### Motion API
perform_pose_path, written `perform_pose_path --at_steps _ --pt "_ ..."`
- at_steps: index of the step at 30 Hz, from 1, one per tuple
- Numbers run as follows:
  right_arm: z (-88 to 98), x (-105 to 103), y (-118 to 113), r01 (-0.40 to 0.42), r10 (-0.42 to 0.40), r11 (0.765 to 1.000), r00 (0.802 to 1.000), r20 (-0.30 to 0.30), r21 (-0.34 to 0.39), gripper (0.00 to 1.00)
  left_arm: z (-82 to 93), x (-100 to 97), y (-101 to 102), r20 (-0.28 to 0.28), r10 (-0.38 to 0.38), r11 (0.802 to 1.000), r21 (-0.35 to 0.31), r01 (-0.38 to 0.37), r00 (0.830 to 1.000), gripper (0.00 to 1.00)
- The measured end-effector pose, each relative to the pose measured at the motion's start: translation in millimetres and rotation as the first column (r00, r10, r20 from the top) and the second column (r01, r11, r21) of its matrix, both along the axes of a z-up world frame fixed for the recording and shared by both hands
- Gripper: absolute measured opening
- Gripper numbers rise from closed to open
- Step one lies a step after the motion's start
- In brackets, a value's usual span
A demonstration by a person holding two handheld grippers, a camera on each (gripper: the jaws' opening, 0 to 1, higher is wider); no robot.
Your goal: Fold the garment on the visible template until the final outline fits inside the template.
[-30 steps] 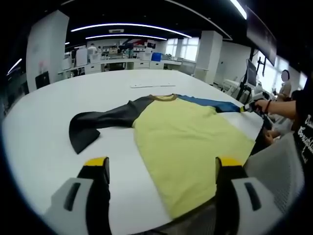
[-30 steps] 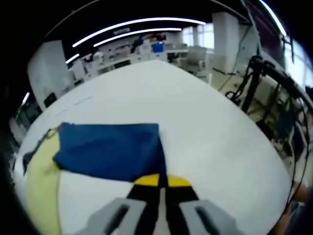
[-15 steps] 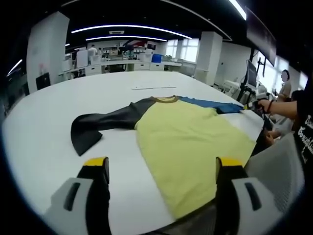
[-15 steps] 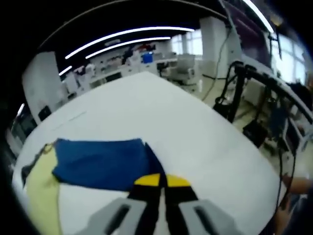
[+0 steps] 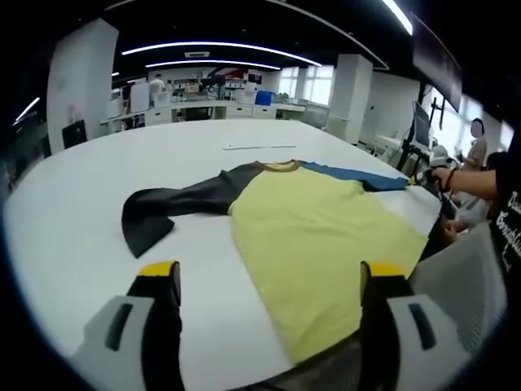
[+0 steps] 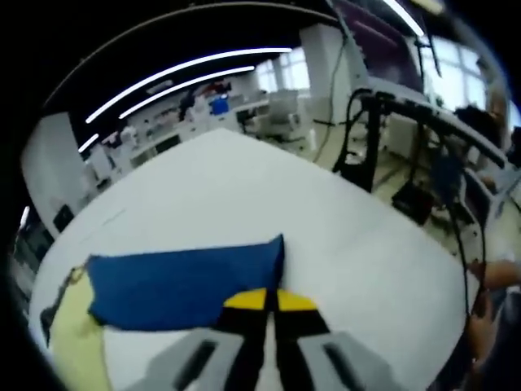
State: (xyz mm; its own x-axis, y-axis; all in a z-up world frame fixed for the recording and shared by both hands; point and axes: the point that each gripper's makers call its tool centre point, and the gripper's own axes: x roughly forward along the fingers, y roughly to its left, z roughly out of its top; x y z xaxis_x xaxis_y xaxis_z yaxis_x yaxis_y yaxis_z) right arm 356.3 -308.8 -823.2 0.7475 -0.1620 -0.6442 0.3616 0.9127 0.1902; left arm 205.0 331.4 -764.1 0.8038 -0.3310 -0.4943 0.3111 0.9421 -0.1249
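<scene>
A long-sleeved shirt (image 5: 317,224) lies flat on the white table (image 5: 81,212), with a yellow body, a black sleeve (image 5: 171,204) stretched to the left and a blue sleeve (image 5: 358,175) stretched to the right. My left gripper (image 5: 269,281) hovers open near the table's front edge, short of the shirt's hem, with nothing between its jaws. My right gripper (image 6: 270,300) is shut on the cuff end of the blue sleeve (image 6: 183,281), which it holds slightly off the table. That same gripper (image 5: 423,177) appears at the far right of the left gripper view, in a person's hand.
A thin pale strip (image 5: 259,147) lies on the table beyond the collar. The table's right edge (image 6: 456,269) runs close to the blue cuff, with stands, cables and chairs past it. Desks and a pillar stand far behind.
The right gripper view has tilted and the blue sleeve's cuff end now stands up a little more, drawn out to the right. The left gripper has stayed put and open.
</scene>
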Motion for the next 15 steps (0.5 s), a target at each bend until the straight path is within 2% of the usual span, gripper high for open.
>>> perform_pose_path --at_steps 7,15 --pt "4.4 9.3 4.7 -0.023 0.023 1.0 1.0 0.015 0.0 0.0 -3.1 -0.9 1.3 -0.011 0.003 1.0 -0.001 -0.003 1.0 0.94" --pt "16.6 23.0 11.5 -0.072 0.073 0.997 0.997 0.03 -0.031 0.0 -7.6 -5.0 -2.3 -0.03 -0.017 1.0 0.003 0.017 0.999 0.99"
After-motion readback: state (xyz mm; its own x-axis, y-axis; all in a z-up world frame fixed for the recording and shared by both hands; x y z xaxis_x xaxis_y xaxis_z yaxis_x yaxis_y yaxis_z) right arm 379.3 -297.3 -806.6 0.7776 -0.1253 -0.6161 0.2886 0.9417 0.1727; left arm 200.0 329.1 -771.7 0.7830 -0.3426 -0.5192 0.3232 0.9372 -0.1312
